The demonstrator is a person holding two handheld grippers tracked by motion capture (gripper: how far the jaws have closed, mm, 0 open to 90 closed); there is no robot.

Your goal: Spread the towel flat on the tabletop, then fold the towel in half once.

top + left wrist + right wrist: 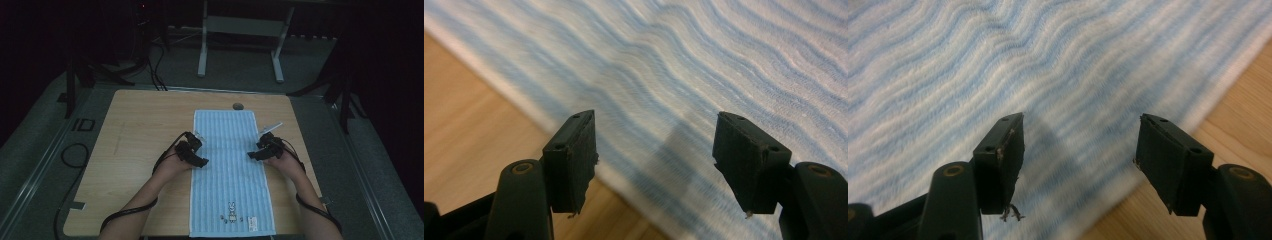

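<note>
A light blue striped towel (230,175) lies flat and lengthwise on the wooden table (140,135), with a small rabbit print (231,211) near its front end. My left gripper (202,161) hovers over the towel's left edge about halfway along. In the left gripper view its jaws (656,145) stand open above the towel (704,60) and its hem, with nothing between them. My right gripper (251,156) mirrors it at the right edge. Its jaws (1080,145) are open too, over the towel (973,60) beside bare wood (1243,125).
A round cable hole (238,106) sits at the table's far edge, just beyond the towel. Bare wood spreads left of the towel. Behind the table, a white desk frame (202,50) stands on the dark floor. A black cable (75,155) loops on the floor at the left.
</note>
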